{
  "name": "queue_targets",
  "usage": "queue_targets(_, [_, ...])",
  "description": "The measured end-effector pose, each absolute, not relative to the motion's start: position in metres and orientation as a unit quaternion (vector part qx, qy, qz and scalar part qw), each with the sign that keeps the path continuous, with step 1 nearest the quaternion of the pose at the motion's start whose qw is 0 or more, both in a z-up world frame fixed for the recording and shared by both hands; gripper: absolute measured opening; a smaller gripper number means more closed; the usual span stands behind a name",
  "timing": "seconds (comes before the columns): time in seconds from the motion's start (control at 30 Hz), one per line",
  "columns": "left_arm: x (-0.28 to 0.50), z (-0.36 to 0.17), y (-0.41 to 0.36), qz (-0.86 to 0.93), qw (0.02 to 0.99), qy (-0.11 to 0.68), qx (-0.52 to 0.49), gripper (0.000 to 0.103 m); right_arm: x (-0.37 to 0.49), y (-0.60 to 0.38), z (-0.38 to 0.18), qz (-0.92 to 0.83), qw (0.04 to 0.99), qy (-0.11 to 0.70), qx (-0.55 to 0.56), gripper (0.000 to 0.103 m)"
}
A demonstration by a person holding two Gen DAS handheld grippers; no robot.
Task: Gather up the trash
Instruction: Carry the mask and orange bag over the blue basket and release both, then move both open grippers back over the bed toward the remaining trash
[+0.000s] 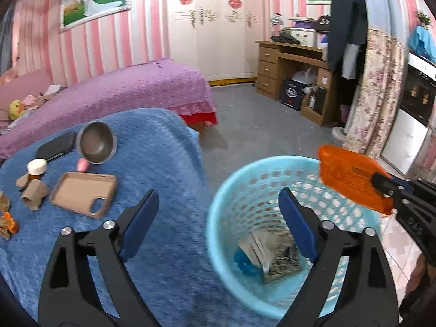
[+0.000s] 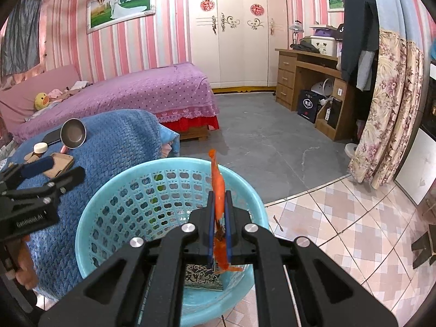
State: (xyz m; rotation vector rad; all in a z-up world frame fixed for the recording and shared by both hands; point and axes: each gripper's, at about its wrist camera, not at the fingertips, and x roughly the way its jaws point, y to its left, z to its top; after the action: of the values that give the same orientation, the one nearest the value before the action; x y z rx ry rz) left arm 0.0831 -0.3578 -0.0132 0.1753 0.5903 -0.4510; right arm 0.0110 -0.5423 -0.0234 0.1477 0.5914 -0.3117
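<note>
A light blue plastic basket (image 1: 245,169) stands on the floor beside a table under a blue blanket (image 1: 163,163). A printed packet (image 1: 278,256) and a blue scrap (image 1: 245,263) lie at its bottom. My left gripper (image 1: 218,193) is open and empty, one finger over the blanket and the other over the basket. My right gripper (image 2: 219,194) is shut on a flat orange wrapper (image 2: 217,182), held edge-on above the basket (image 2: 114,190). In the left wrist view the wrapper (image 1: 351,179) hangs over the basket's right rim. On the blanket lie a cardboard tube (image 1: 34,193) and crumpled scraps (image 1: 8,223).
Also on the blanket: a tan phone case (image 1: 84,193), a metal bowl (image 1: 96,143), a white-capped jar (image 1: 36,167), a black flat object (image 1: 55,147). A purple bed (image 1: 122,92) lies behind it. Right: a wooden desk (image 1: 286,73) and floral curtain (image 1: 378,90). Between them is grey floor (image 1: 259,125).
</note>
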Motion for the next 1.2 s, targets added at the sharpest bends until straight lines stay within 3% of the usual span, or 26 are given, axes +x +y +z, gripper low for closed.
queue_targets(0.3, [0.094, -0.009, -0.322, -0.177, 0.938, 0.291, 0.067, 0.096, 0.02, -0.532, -0.028, -0.159, 0.942, 0.285, 0.078, 0.006])
queue_targets(0.4, [0.093, -0.004, -0.313, -0.165, 0.944, 0.28, 0.064, 0.097, 0.025, -0.526, -0.031, -0.174, 0.941, 0.282, 0.073, 0.012])
queue_targets(0.43, [0.093, -0.003, -0.309, -0.162, 0.945, 0.276, 0.063, 0.097, 0.025, -0.525, -0.031, -0.178, 0.94, 0.281, 0.071, 0.02])
queue_targets(0.47, [0.092, -0.002, -0.308, -0.161, 0.946, 0.275, 0.063, 0.097, 0.026, -0.523, -0.033, -0.181, 0.94, 0.282, 0.071, 0.049])
queue_targets(0.5, [0.092, -0.002, -0.305, -0.159, 0.946, 0.274, 0.063, 0.097, 0.027, -0.521, -0.035, -0.182, 0.94, 0.281, 0.073, 0.071])
queue_targets(0.6, [0.091, 0.002, -0.293, -0.151, 0.95, 0.267, 0.059, 0.097, 0.027, -0.516, -0.037, -0.194, 0.938, 0.279, 0.069, 0.076])
queue_targets(0.7, [0.093, 0.004, -0.281, -0.142, 0.952, 0.265, 0.053, 0.097, 0.025, -0.511, -0.037, -0.211, 0.937, 0.269, 0.069, 0.096])
queue_targets(1.2, [0.103, 0.004, -0.198, -0.084, 0.961, 0.263, 0.035, 0.097, 0.035, -0.478, -0.034, -0.208, 0.937, 0.269, 0.081, 0.098])
